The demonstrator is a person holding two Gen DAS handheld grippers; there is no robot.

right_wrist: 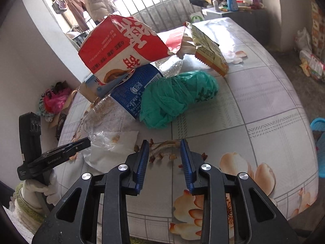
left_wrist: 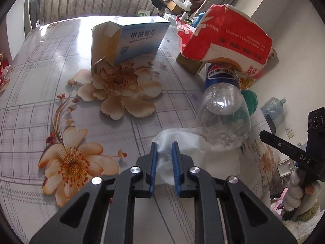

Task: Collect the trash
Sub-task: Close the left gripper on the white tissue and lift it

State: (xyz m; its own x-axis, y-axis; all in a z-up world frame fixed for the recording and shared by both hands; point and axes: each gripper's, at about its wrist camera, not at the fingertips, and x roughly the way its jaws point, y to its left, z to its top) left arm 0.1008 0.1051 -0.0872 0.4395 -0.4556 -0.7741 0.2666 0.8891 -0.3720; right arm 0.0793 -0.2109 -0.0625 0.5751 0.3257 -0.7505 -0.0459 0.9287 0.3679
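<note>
Left gripper (left_wrist: 165,148) pinched on white tissue (left_wrist: 182,142), its far edge hidden under clear bottle (left_wrist: 223,109); right gripper (right_wrist: 165,145) open, empty.

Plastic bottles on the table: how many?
1. A clear plastic bottle with a blue label lies on its side, its end on the white tissue, under the red-and-white bag. That pile could hide more.

I see daylight through a barred window (left_wrist: 85,2) at the far wall, glaring off the floral tablecloth (left_wrist: 50,81); cluttered shelf (right_wrist: 229,10) far right.
</note>
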